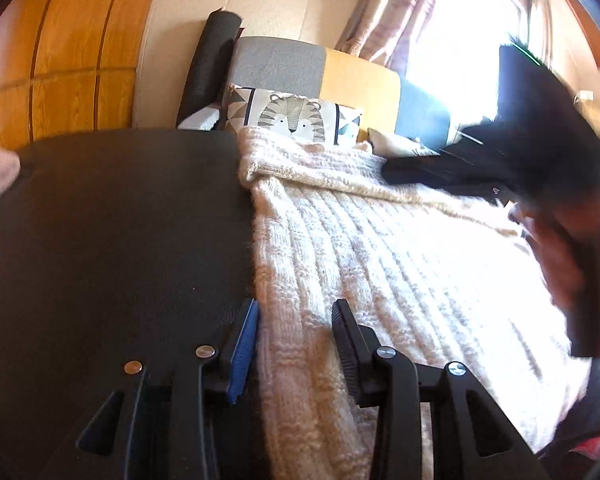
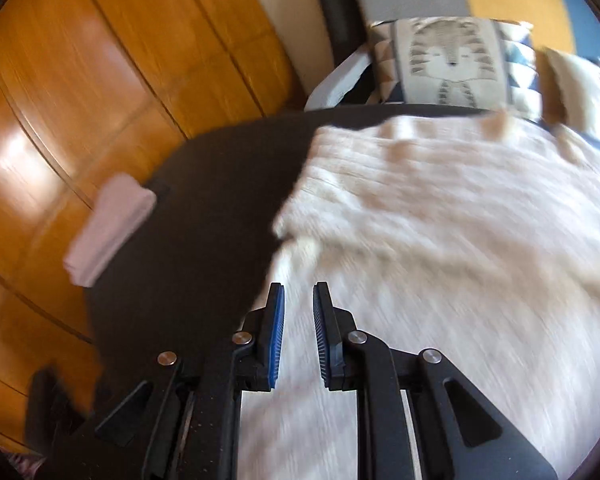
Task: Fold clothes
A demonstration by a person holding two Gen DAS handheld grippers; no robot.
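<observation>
Sweater: cream knit sweater (image 1: 379, 264) spread flat on the dark desk (image 1: 112, 232).
Left hand-held gripper (image 1: 296, 344): fingers apart, straddling the sweater's edge, not pressing.
Right hand-held gripper (image 2: 298, 336): fingers slightly apart above the sweater, gripping nothing.
Folded cloth (image 2: 110, 228): at the desk's left edge.

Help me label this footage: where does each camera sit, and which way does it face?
Left wrist: on the left tongs, facing along the cream knit sweater toward the tiger cushion; the right tongs show, blurred.
Right wrist: on the right tongs, angled down over the sweater.
Shared: sweater, cushion, black table.
</observation>
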